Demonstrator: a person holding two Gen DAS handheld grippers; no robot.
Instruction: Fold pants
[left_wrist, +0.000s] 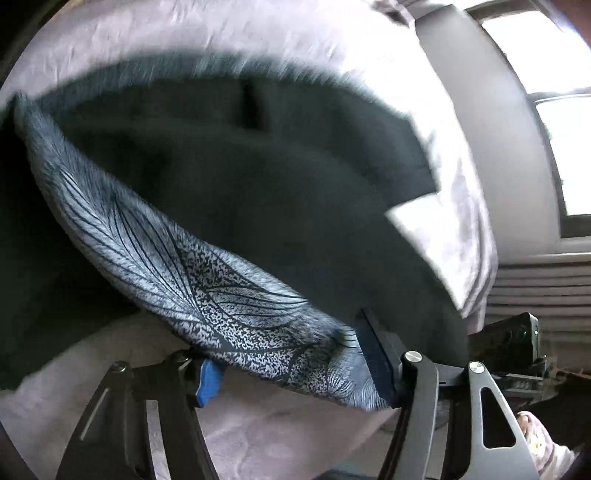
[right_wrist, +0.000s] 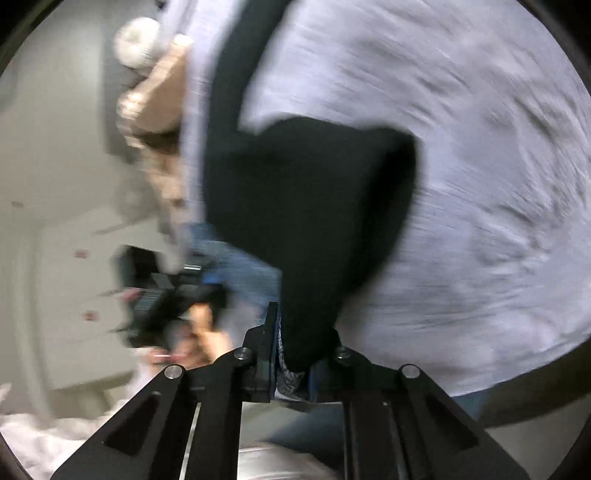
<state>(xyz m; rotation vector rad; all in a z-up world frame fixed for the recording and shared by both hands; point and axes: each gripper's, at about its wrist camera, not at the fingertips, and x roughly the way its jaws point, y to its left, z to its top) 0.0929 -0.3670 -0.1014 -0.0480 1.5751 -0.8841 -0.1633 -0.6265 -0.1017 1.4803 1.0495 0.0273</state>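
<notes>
The pants are dark, almost black, with a grey leaf-patterned band along one edge. They lie spread on a pale lilac bed sheet. My left gripper is shut on the patterned band near the bed's edge, with a blue pad showing under the cloth. In the right wrist view my right gripper is shut on a lifted bunch of the same dark pants, and a bit of patterned cloth shows between its jaws. The left gripper appears blurred at the left.
The sheet fills the right of the right wrist view. A window and a radiator stand beyond the bed. A white cupboard and a stuffed toy are at the left, blurred.
</notes>
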